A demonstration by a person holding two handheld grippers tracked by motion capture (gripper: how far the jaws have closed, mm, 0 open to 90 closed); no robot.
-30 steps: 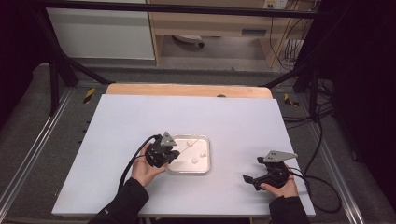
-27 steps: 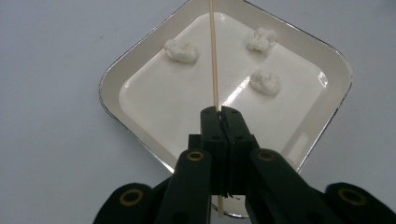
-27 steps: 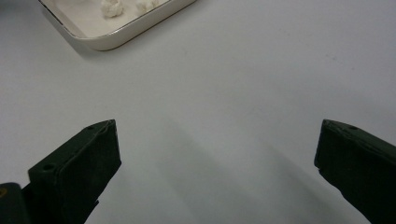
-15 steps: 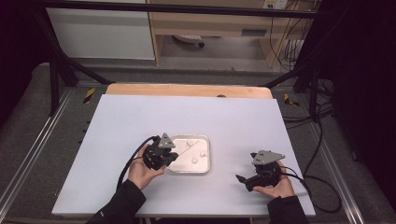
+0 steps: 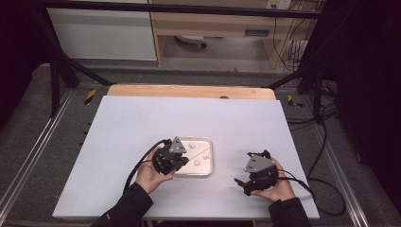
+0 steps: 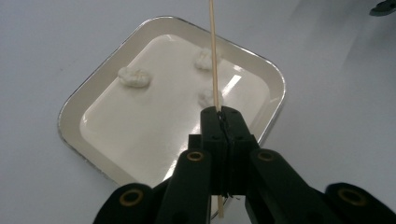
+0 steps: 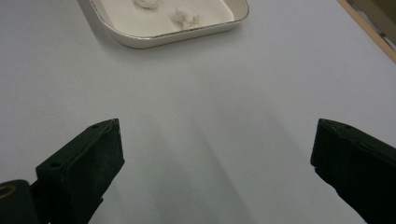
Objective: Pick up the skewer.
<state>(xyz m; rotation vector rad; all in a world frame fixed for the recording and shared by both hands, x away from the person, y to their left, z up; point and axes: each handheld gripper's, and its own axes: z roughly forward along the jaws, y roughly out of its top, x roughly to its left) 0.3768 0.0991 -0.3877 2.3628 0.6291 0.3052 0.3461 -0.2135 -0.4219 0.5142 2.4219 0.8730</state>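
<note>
1. I've got the left hand-held gripper point(image 6: 219, 114) clenched tight on a thin wooden skewer point(image 6: 214, 51); in the left gripper view the stick runs from between the pads straight up the middle of the frame.
2. The skewer hangs over the shallow metal tray point(image 6: 100, 81), crossing two of the three white lumps point(image 6: 134, 77) that lie in it. I cannot tell whether it touches them.
3. In the high view, the tray point(image 5: 208, 171) sits low and centre on the white worktop point(image 5: 142, 123), with my left hand-held gripper point(image 5: 182, 163) at its left edge, much where it was a second ago.
4. The right hand-held gripper point(image 7: 215, 154) is released, jaws spread wide over bare worktop, nothing between them.
5. Compared with a second ago, my right hand-held gripper point(image 5: 241, 182) has slid leftward in the high view, closer to the tray but still apart from it, lower right of centre.
6. In the right gripper view, the tray's near corner point(image 7: 140, 42) shows at the top left.
</note>
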